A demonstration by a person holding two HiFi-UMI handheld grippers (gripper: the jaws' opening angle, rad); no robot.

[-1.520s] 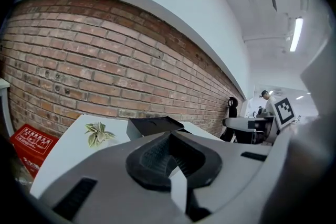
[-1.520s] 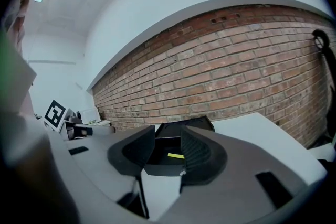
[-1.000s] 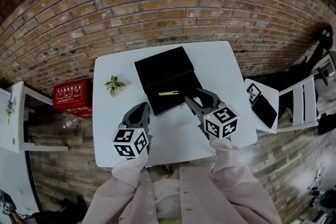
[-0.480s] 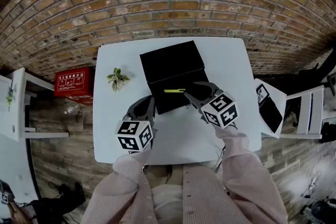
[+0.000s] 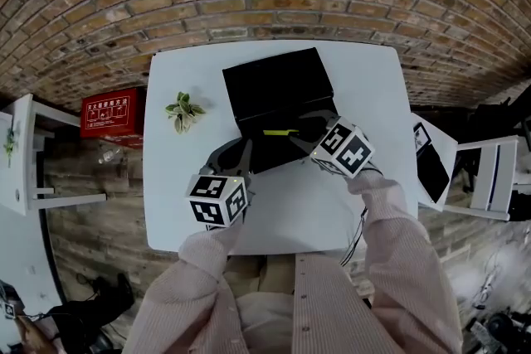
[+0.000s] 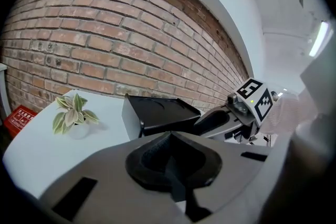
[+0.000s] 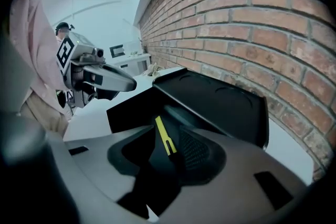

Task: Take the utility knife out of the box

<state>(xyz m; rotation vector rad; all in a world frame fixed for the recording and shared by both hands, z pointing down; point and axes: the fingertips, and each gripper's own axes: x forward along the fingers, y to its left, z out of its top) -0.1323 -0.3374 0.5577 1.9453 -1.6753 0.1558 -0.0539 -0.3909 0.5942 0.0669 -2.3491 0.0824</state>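
Note:
A black box (image 5: 278,95) lies open on the white table (image 5: 365,87), its lid folded back toward the brick wall. The utility knife (image 5: 278,131), a thin yellow strip, rests in the box's near half. My right gripper (image 5: 309,131) reaches into the box from the right and stands open. In the right gripper view the knife (image 7: 164,135) lies in the gap of the right gripper (image 7: 169,157). My left gripper (image 5: 235,157) hovers at the box's front left edge, shut and empty. The left gripper (image 6: 172,162) faces the box (image 6: 157,113).
A small potted plant (image 5: 182,112) stands on the table left of the box. A red box (image 5: 112,113) sits on the floor to the left. A white chair with a black item (image 5: 431,166) is at the right. A brick wall runs behind the table.
My right gripper has moved forward and left into the box, up to the knife's right end. My left gripper has edged closer to the box's front. The knife has not moved.

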